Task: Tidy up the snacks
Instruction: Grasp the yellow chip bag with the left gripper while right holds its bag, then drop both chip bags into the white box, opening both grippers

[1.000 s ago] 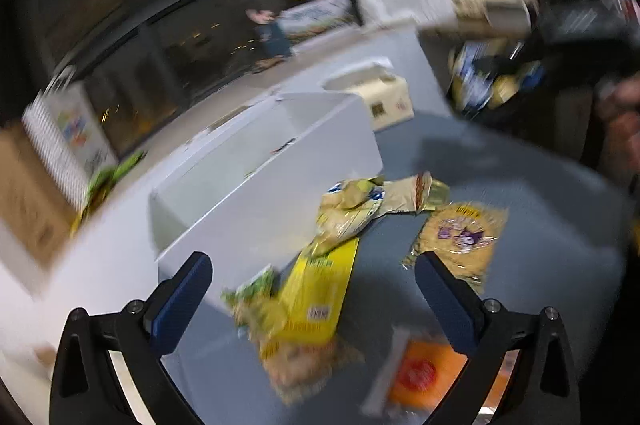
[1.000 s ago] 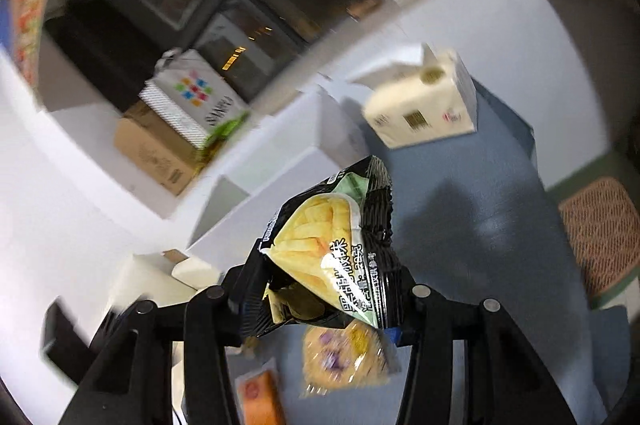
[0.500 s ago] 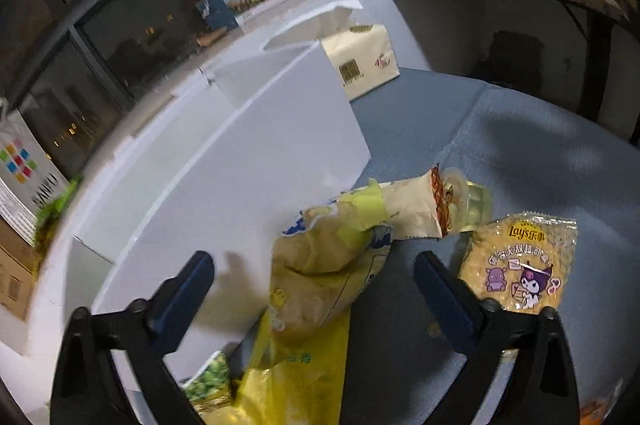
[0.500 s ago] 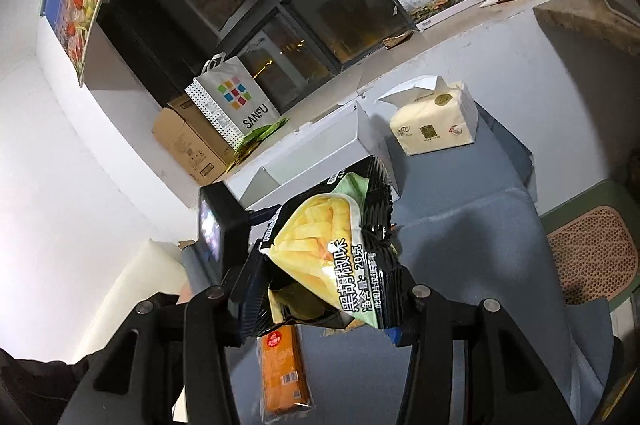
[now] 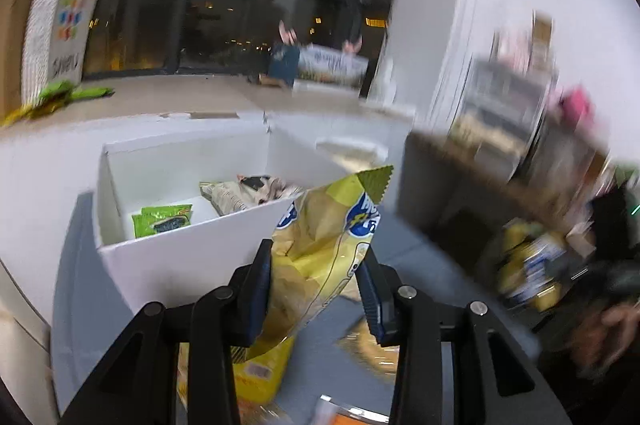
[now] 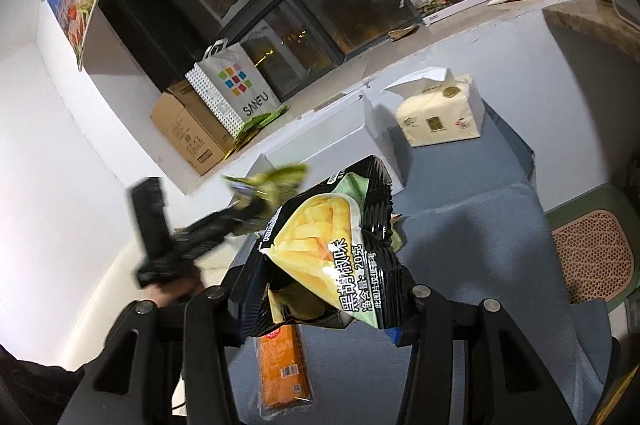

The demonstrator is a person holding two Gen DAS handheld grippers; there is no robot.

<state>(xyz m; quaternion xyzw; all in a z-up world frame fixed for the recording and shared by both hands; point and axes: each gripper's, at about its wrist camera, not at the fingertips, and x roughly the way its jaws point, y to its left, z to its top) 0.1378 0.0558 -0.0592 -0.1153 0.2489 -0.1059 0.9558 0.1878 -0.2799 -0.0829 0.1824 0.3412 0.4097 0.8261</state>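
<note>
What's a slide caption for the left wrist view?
Left gripper, jaws closing on a yellow chip bag, in front of the white box holding snacks.

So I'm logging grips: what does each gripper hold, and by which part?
The left gripper, jaws closing, has the yellow chip bag by its lower half. The right gripper clamps the black chip bag across its bottom.

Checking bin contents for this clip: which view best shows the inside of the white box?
The left wrist view: it looks over the white box's front wall at a green packet and crumpled bags inside. The right wrist view shows little of it; the black chip bag blocks it.
</note>
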